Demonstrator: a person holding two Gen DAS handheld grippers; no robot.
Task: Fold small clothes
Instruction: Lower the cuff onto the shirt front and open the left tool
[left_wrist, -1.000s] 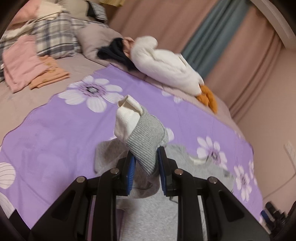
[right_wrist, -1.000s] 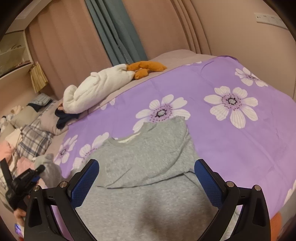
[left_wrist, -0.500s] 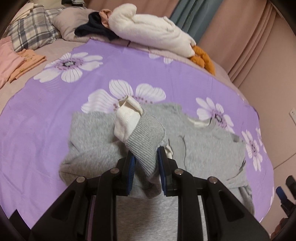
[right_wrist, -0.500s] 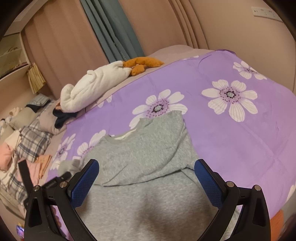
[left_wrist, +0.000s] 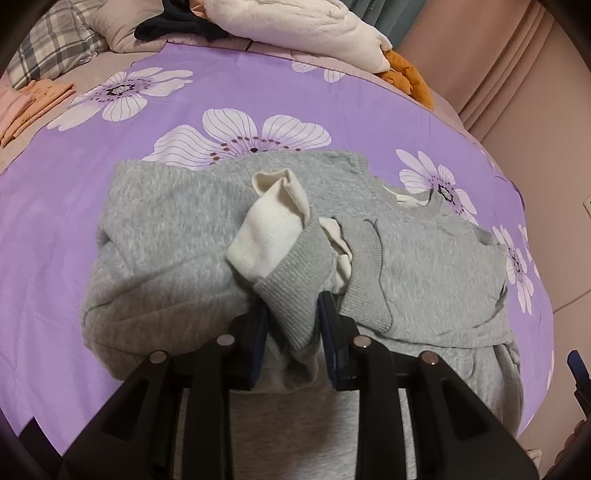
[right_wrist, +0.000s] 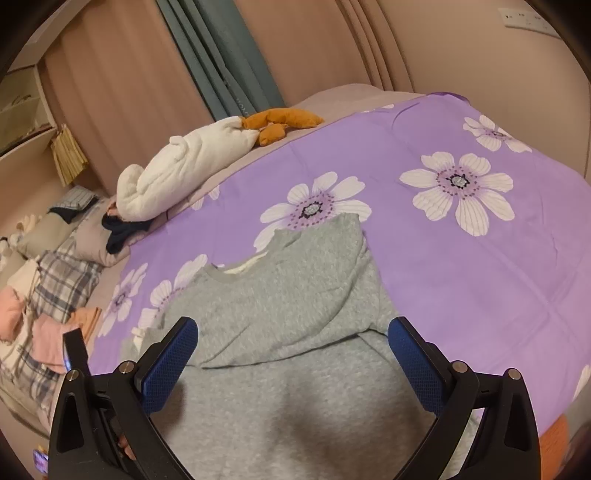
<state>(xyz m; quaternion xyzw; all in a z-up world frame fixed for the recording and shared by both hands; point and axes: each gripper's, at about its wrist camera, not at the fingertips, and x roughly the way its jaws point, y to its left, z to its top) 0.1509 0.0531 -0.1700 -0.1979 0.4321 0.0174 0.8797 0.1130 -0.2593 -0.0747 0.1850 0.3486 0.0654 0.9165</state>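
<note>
Grey knit is being held between the pads of the left gripper: the ribbed sleeve cuff, with a cream lining spilling out of it, is sitting in the narrow gap just as the jaws are being eased apart. In the left wrist view the cuff is lying at the centre of the frame, directly over the body of the grey sweatshirt, which is spread on the purple flowered bedspread. The sleeve's long axis is running from the lower centre up toward the middle, across the chest, with the neckline off to the right of centre. In the right wrist view the right gripper is being held wide and empty above the lower part of the sweatshirt, whose folded edge is lying between its blue pads. The left hand is judged the nearer one to the sleeve, so the release onto the chest is likely falling to it.
</note>
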